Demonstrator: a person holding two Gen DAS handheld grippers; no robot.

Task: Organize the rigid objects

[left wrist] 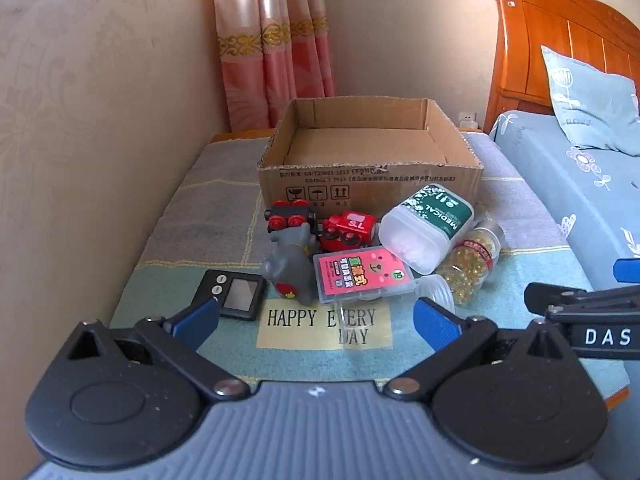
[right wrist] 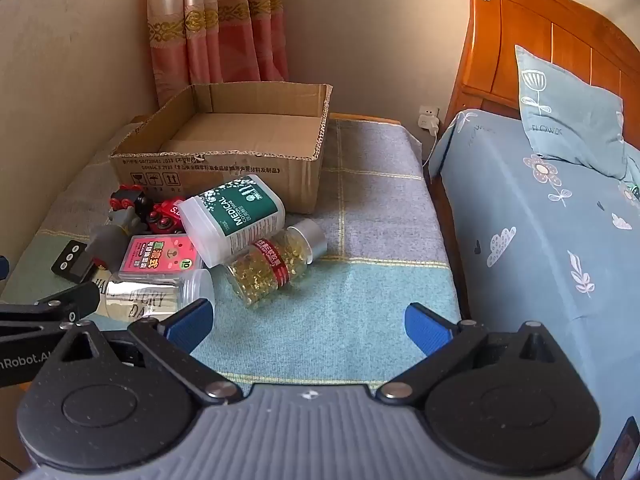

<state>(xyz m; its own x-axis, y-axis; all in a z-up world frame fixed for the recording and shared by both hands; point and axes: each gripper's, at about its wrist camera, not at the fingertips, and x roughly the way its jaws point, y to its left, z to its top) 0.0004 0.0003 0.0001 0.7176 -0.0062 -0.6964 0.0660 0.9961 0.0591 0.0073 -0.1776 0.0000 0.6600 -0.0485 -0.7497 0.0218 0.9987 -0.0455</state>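
An open cardboard box stands at the back of the cloth-covered table. In front of it lies a pile: a green-label MEDICAL bottle, a bottle of yellow capsules, a pink flat case, a clear jar, a red toy train, a grey toy figure and a black timer. My left gripper is open near the timer and jar. My right gripper is open in front of the capsule bottle.
A wall runs along the table's left side, with a pink curtain behind. A bed with blue sheets and a wooden headboard stands to the right. A wall socket sits between table and bed.
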